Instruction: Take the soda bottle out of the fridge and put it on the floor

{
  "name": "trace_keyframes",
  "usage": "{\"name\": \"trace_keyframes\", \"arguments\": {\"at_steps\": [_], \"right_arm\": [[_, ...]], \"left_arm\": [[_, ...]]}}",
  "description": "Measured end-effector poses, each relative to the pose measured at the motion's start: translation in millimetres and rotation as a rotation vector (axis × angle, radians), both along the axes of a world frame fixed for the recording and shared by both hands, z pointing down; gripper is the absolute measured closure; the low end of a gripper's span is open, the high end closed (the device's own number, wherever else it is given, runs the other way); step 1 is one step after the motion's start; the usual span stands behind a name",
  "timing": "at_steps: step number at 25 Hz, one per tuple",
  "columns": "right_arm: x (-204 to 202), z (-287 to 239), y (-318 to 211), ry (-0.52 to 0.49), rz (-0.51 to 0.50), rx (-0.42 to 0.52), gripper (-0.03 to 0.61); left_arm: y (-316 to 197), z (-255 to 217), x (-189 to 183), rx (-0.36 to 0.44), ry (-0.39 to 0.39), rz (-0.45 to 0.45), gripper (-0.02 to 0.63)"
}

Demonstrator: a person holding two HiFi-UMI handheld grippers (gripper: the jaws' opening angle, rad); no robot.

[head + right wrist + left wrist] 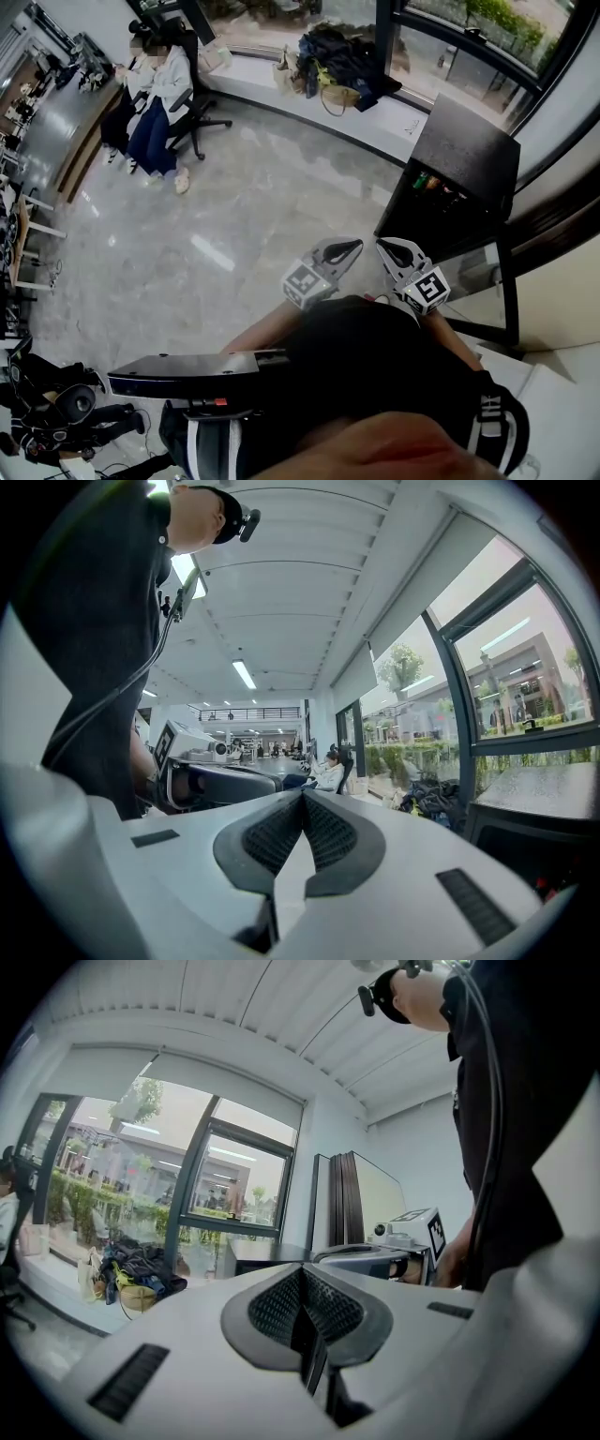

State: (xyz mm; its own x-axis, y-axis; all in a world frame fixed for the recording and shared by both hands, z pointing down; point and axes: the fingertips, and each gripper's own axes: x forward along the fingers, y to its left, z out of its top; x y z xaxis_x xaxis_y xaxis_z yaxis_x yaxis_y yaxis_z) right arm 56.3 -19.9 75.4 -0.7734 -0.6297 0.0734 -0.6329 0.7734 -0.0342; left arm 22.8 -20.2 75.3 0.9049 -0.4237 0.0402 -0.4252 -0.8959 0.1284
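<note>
Peeking from fridge (469, 150): coloured items (432, 182) (indistinct)

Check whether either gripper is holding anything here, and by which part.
Nothing is held: the grey left gripper and grey right gripper both have jaws closed together, empty.

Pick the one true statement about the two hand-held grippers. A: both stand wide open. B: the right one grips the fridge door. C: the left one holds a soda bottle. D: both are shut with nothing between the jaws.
D: the left hand-held gripper and the right hand-held gripper each show jaws pressed together on nothing.
</note>
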Motion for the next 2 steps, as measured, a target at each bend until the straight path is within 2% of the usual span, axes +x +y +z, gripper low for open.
{"name": "trace_keyframes", "arguments": {"at_steps": [2], "right_arm": [[-3.4,-5.4,-18.2,-0.003,0.010,-0.027,0.568]], "left_arm": [[-17.4,-11.3,-6.2,-0.007,0.004,0.000,0.612]]}}
